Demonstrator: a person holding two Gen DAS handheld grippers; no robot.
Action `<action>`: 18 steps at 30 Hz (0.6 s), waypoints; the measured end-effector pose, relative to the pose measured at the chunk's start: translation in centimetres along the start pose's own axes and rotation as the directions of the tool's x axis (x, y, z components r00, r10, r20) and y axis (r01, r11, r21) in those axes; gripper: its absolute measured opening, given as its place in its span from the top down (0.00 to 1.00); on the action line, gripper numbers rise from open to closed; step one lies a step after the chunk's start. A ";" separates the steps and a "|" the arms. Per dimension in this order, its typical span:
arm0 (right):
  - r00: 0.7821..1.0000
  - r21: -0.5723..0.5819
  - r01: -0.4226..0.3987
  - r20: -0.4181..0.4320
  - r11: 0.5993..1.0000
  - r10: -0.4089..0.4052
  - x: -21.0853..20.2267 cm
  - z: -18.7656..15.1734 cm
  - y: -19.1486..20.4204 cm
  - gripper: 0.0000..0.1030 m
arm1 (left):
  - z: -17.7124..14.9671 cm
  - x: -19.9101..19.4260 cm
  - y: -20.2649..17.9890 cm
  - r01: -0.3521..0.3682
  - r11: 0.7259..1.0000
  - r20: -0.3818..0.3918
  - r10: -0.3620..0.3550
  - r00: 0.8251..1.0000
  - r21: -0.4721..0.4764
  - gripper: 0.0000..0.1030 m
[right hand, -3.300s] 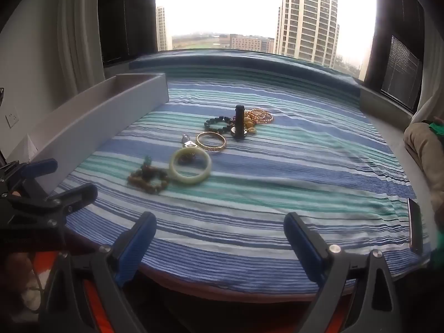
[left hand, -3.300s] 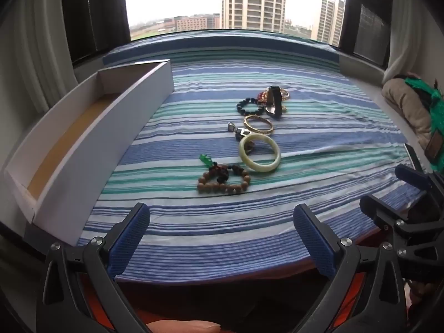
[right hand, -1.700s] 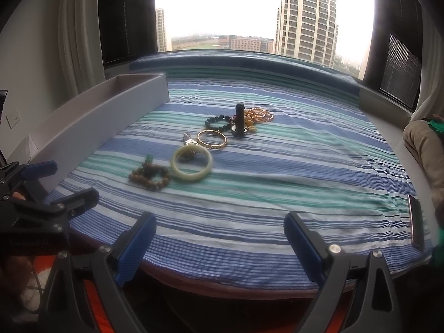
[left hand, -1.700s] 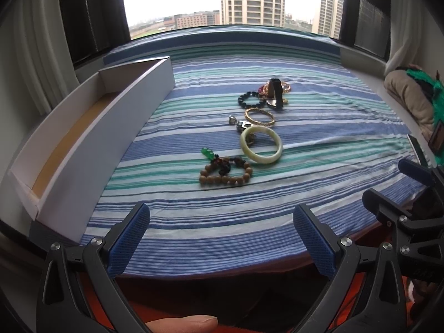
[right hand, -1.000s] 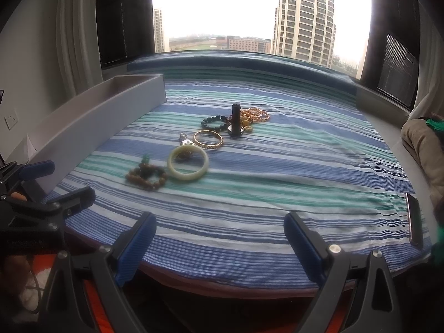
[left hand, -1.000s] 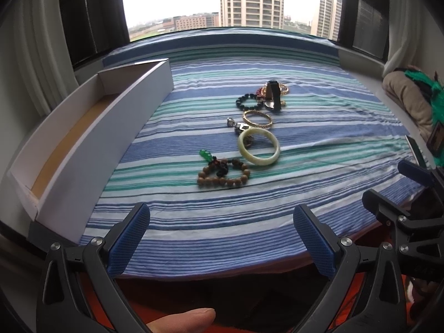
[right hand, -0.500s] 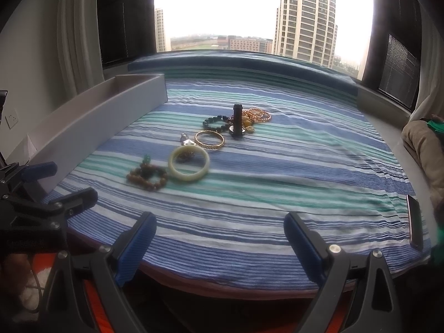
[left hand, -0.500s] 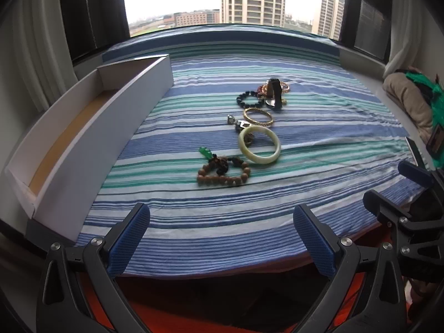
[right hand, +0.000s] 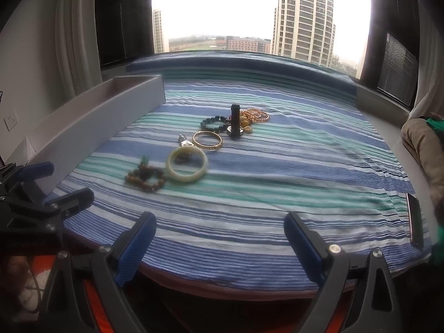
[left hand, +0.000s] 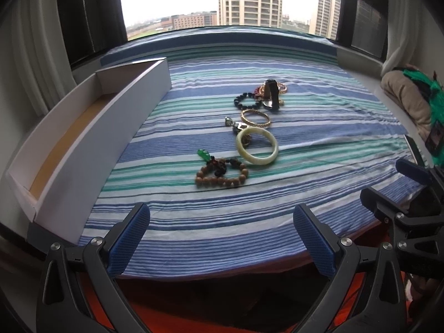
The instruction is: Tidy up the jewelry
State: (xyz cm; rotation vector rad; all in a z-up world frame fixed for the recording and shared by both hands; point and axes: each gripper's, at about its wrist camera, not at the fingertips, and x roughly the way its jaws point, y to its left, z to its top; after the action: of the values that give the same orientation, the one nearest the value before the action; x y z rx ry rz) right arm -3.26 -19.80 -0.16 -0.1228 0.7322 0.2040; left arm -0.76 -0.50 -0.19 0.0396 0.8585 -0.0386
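**Both tongs hovering, nothing gripped**

I'm holding my left gripper (left hand: 222,236) and right gripper (right hand: 219,238) wide apart at the near edge of the blue-green striped cloth (left hand: 319,144) — pale jade bangle (left hand: 257,149), wooden bead bracelet (left hand: 220,176) and thin gold bangle (left hand: 255,118) are lying mid-cloth, beside the long white cardboard box (left hand: 111,127).

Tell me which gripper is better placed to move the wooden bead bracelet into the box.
Probably left: the left gripper is open, the bead bracelet lies straight ahead of it, and the box is on its side. The right gripper sits farther away.
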 end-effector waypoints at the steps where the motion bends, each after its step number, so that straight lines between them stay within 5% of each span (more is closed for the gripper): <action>1: 1.000 0.000 0.001 -0.001 1.000 -0.001 0.1 -0.1 0.0 0.08 | 0.0 -0.1 -0.1 0.004 1.000 0.002 -0.004 1.000 0.002 0.00; 18: 1.000 0.004 0.001 0.000 1.000 -0.001 0.0 -0.4 0.0 0.08 | 0.1 -1.6 -0.3 0.049 0.999 0.072 -0.050 0.996 0.014 0.00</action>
State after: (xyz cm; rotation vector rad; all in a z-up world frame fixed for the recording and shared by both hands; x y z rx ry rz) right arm -3.49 -19.86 -0.47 -0.1195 0.7323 0.2018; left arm -1.78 -0.82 1.09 0.0279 0.7866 -0.0913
